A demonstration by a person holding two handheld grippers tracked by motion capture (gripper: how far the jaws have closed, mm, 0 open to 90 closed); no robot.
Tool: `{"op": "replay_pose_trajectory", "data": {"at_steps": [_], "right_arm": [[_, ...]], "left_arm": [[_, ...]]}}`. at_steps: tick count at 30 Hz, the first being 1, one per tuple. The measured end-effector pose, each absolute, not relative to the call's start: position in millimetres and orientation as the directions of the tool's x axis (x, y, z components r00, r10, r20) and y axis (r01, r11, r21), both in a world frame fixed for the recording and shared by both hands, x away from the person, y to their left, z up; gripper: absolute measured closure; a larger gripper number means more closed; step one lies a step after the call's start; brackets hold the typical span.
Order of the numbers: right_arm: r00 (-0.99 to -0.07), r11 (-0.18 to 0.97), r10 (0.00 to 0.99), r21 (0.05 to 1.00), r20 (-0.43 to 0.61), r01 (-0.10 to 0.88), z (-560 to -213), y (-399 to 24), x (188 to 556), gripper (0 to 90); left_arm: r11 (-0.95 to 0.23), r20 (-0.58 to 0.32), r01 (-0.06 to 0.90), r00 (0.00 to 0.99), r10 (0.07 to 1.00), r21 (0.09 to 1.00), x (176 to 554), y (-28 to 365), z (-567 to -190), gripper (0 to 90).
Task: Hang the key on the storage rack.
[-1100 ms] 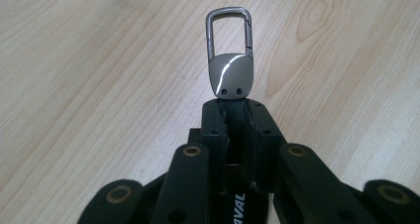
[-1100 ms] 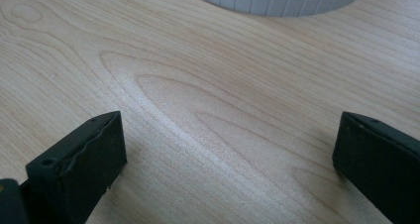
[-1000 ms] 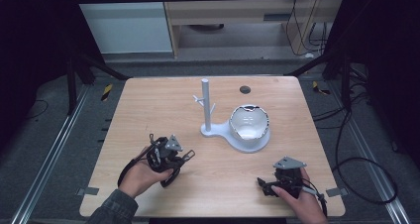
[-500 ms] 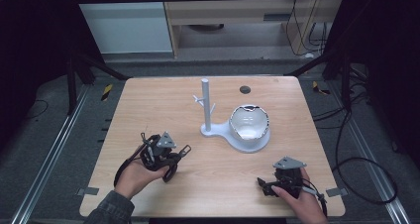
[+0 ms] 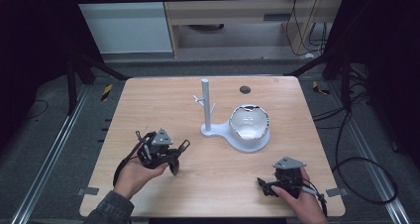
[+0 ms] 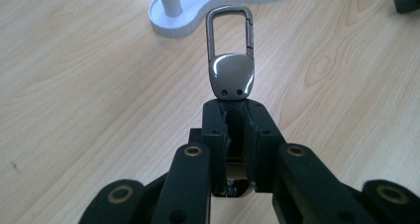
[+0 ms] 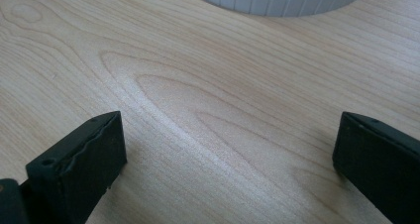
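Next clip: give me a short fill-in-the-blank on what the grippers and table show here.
1. The left gripper is shut on a metal ____.
2. The fingers of the right gripper stand ____, with nothing between them.
3. The white stand has an upright ____ beside its bowl.
4. The clip's loop points toward the ____.

Missing words: clip; open; post; stand

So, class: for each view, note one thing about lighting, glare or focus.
High view: the table is lit while its surroundings fall to near black. Left gripper view: glare on the clip, sharp in the left claw; the stand behind looks softer. Right gripper view: a pale sheen crosses the wood.
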State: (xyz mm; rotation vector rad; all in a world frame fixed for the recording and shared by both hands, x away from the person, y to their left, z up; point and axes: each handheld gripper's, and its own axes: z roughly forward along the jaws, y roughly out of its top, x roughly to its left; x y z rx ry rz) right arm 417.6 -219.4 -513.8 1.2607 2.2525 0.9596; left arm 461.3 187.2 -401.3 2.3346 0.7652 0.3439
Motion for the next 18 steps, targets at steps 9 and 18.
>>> {"op": "replay_pose_trajectory", "data": {"at_steps": [9,18], "right_arm": [[-0.522,0.363,0.853,0.721,-0.002,0.59,-513.7,-219.5,417.6,0.4],[-0.522,0.363,0.853,0.721,-0.002,0.59,-513.7,-219.5,417.5,0.4]], "left_arm": [[-0.571,0.04,0.425,0.778,0.628,0.702,466.8,180.1,-390.4,80.3],[-0.55,0.052,0.409,0.767,0.639,0.728,474.8,166.5,-383.8,80.3]]}}
